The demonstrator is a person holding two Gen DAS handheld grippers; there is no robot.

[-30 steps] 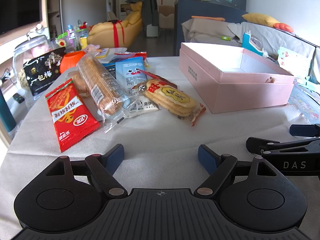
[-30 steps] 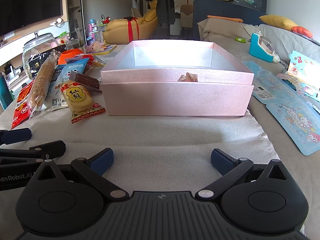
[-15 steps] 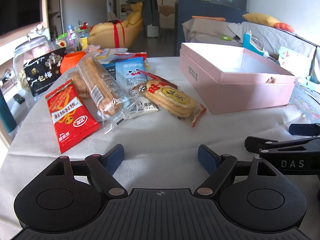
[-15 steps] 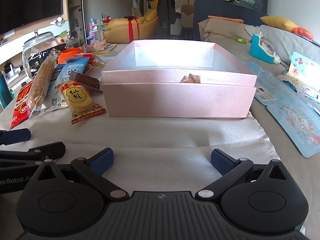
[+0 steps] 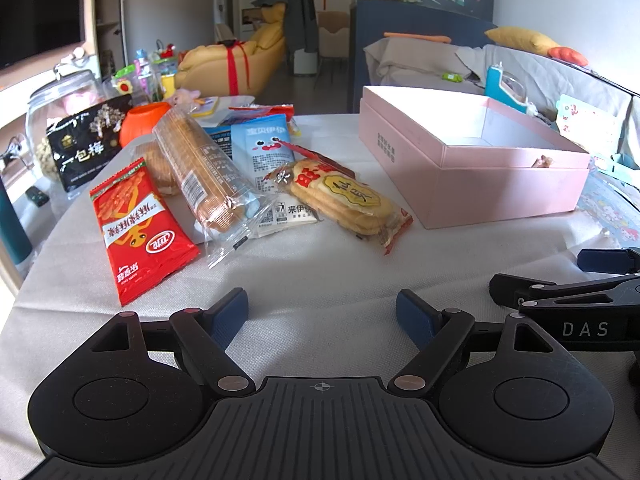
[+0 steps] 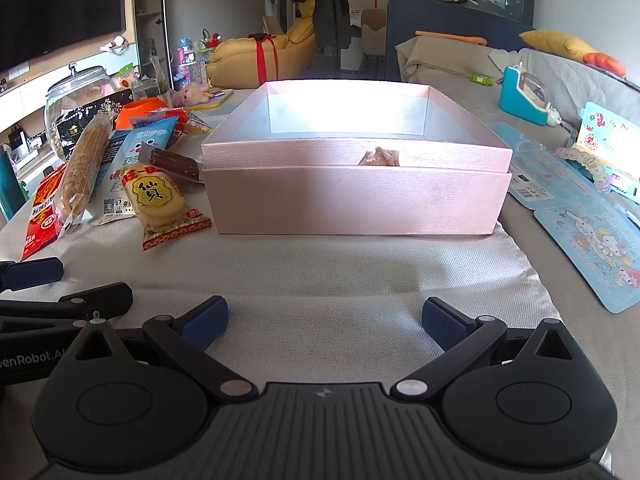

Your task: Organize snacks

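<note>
An open pink box [image 5: 500, 184] [image 6: 356, 204] stands on the grey cloth. Left of it lie snacks: a red packet [image 5: 136, 228], a clear biscuit sleeve [image 5: 204, 172], a blue-white packet [image 5: 266, 148], a yellow rice-cracker pack [image 5: 348, 200] [image 6: 154, 200] and a dark chocolate bar [image 6: 176, 164]. My left gripper [image 5: 322, 316] is open and empty, low over the cloth in front of the snacks. My right gripper [image 6: 324, 318] is open and empty, facing the box's front wall.
A black snack bag [image 5: 86, 148], a glass jar [image 5: 60, 92] and an orange cup [image 5: 142, 120] stand behind the snacks. Blue sticker cards [image 6: 592, 236] lie right of the box. A sofa and furniture stand beyond the table.
Both grippers have edged slightly; the box and snacks have not moved.
</note>
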